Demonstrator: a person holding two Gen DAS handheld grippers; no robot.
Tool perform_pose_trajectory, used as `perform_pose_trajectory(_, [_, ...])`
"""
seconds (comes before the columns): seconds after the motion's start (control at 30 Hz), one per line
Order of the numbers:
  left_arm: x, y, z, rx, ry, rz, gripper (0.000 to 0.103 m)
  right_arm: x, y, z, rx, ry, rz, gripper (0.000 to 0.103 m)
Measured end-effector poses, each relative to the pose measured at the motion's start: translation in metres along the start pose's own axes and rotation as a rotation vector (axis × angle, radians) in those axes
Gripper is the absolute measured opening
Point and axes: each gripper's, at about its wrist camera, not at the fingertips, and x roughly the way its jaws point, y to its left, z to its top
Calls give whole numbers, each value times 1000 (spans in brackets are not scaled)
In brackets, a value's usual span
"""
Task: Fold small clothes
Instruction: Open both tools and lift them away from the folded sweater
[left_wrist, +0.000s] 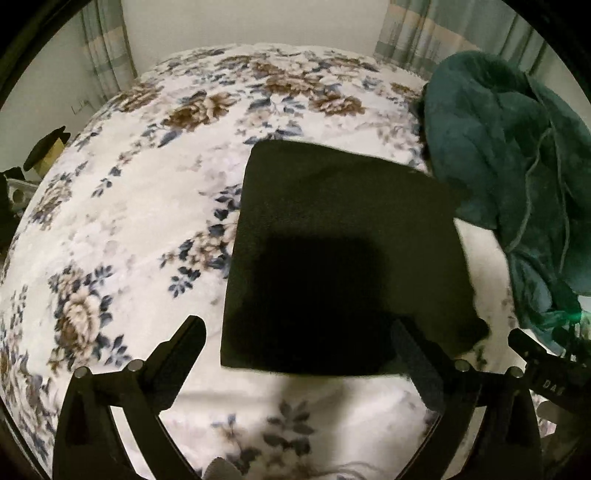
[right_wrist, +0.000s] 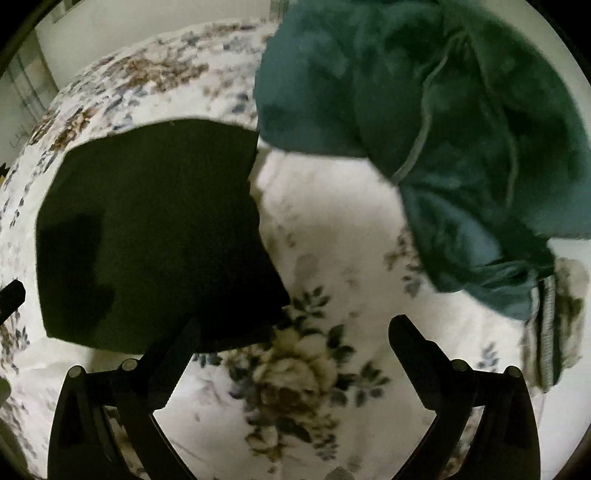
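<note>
A black garment (left_wrist: 343, 254), folded into a flat square, lies on the floral bedspread (left_wrist: 122, 236). It also shows in the right wrist view (right_wrist: 155, 229), at the left. My left gripper (left_wrist: 299, 332) is open and empty, hovering over the garment's near edge. My right gripper (right_wrist: 295, 332) is open and empty above the bedspread (right_wrist: 332, 236), just right of the garment's near corner. The right gripper's tip shows at the lower right of the left wrist view (left_wrist: 532, 350).
A crumpled teal fleece garment (left_wrist: 517, 177) lies in a heap to the right of the black one, large in the right wrist view (right_wrist: 443, 122). Curtains (left_wrist: 103, 48) and a wall stand behind the bed. Dark objects (left_wrist: 44, 151) sit beyond the left bed edge.
</note>
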Motion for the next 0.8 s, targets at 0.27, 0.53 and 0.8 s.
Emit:
perform_pose_trajectory(0.27, [-108, -20, -23, 25, -94, 40, 102, -108, -20, -22, 16, -100, 0, 103])
perform_pose_trajectory(0.53, [-232, -41, -65, 37, -163, 54, 102, -261, -43, -65, 15, -253, -1, 103])
perform_pose_trajectory(0.8, [-357, -55, -99, 36, -249, 31, 102, -410, -68, -118, 16, -385, 14, 103])
